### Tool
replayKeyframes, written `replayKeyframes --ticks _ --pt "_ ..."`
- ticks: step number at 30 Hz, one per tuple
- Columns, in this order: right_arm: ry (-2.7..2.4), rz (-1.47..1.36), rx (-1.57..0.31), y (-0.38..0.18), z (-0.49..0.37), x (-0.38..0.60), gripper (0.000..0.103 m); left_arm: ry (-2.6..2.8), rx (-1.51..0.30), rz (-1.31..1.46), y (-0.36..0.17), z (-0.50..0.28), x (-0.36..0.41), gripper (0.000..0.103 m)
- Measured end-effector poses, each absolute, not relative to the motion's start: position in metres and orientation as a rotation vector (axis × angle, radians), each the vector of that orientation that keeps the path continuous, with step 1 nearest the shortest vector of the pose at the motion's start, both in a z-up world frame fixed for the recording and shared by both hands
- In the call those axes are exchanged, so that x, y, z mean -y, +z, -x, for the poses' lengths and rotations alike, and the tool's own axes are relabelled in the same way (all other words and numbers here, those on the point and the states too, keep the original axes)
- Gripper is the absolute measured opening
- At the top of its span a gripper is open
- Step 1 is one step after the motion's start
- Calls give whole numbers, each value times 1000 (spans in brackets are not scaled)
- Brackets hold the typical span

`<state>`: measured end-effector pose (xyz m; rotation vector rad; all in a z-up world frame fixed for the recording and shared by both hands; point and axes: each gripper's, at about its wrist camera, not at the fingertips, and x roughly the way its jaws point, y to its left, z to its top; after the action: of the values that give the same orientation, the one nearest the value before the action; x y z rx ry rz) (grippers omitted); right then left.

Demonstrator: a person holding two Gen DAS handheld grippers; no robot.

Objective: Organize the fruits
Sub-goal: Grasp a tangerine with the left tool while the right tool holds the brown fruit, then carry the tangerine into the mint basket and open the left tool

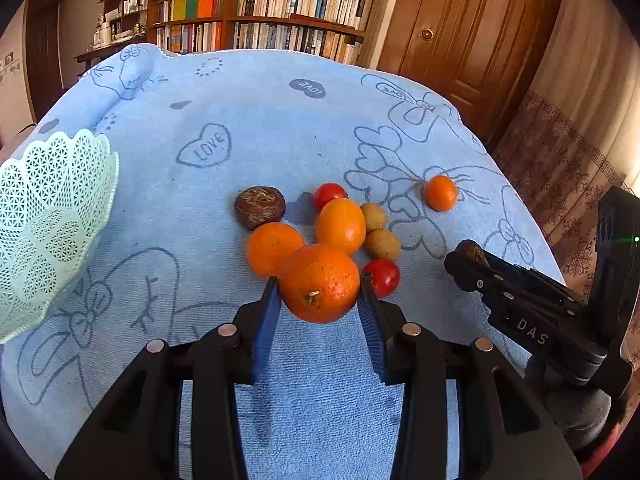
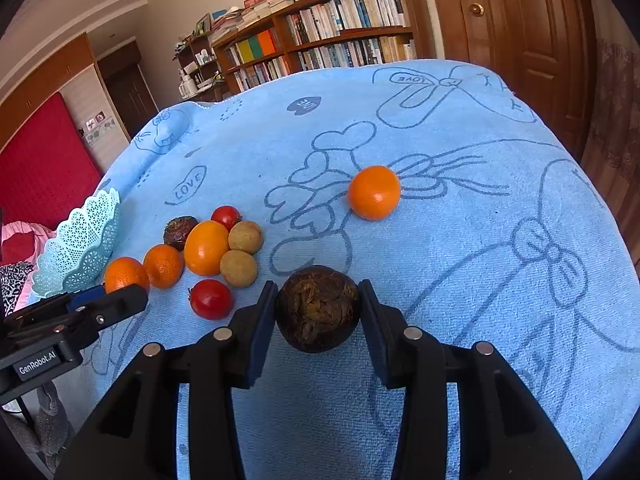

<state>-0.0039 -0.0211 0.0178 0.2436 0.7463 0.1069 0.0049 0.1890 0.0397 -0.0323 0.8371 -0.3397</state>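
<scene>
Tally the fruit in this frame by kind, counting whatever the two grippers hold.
Oranges: 4, one in the left gripper, one lying apart
Red tomatoes: 2
Tan round fruits: 2
Dark brown fruits: 2, one in the right gripper
Total: 10

Pretty clearly someone's home, living room or study kind of vibe. Big wooden bookshelf [image 1: 264,16] crammed with books at 12 o'clock, framed pictures and a basket on top. Panelled wooden door [image 1: 460,28] with a brass knob at 1 o'clock. The table wears a blue towel-like cloth [image 1: 280,128] with "LOVE" heart doodles. A red padded wall panel [image 2: 44,160] sits at 9 o'clock in the right wrist view.
</scene>
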Motion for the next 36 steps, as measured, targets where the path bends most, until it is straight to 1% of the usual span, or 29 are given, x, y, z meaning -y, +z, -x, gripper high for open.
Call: replayKeyframes --ticks 14,29,30,32,33,34,36 --pt "79 -220 -751 18 5 19 42 -135 -714 70 70 0 -258 40" --pt "44 -184 -769 16 2 14 42 115 -688 120 69 -6 -349 40" --pt "41 -182 -771 16 2 14 42 128 -688 124 68 -6 -354 42" --pt "34 -176 -772 16 2 13 42 152 -680 140 70 -5 -362 59" --pt "31 -173 -773 16 2 13 42 166 -666 149 72 -3 -368 72" --pt "28 -169 -772 16 2 12 42 179 -650 156 74 -1 -372 78" --pt "23 -160 -767 18 3 10 42 205 -623 154 78 3 -377 81"
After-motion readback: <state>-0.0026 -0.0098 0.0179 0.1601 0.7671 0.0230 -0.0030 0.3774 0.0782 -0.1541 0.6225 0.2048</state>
